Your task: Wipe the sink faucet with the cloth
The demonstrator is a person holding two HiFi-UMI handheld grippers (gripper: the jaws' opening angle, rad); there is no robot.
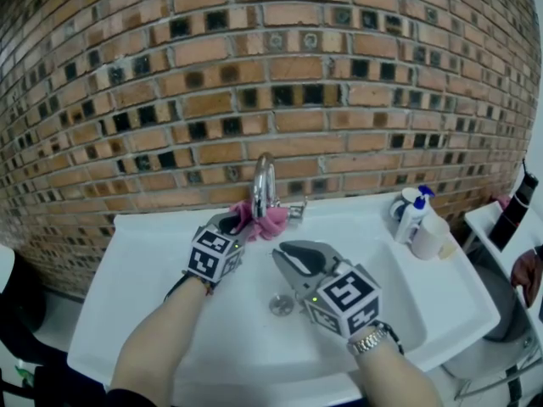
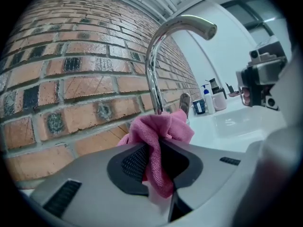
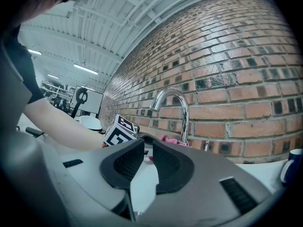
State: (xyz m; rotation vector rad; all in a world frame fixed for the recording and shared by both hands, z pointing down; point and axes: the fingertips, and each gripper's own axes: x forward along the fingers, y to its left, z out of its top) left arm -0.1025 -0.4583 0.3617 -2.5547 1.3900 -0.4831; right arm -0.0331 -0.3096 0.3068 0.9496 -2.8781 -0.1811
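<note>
A chrome gooseneck faucet (image 1: 265,183) rises at the back of the white sink (image 1: 161,329). My left gripper (image 1: 239,224) is shut on a pink cloth (image 1: 270,221), which is bunched against the faucet's base. In the left gripper view the cloth (image 2: 163,129) sits pinched between the dark pads, just in front of the faucet stem (image 2: 153,74). My right gripper (image 1: 294,258) hovers over the basin to the right of the cloth, level, its jaws a little apart with nothing between them. From the right gripper view (image 3: 147,149) the faucet (image 3: 182,115) stands ahead, apart from the jaws.
A brick wall (image 1: 339,83) backs the sink. The faucet lever (image 1: 296,211) sticks out right of the cloth. A soap bottle (image 1: 411,220), a white cup (image 1: 433,236) and a blue-rimmed cup (image 1: 400,203) stand at the sink's back right. The drain (image 1: 281,304) lies below the right gripper.
</note>
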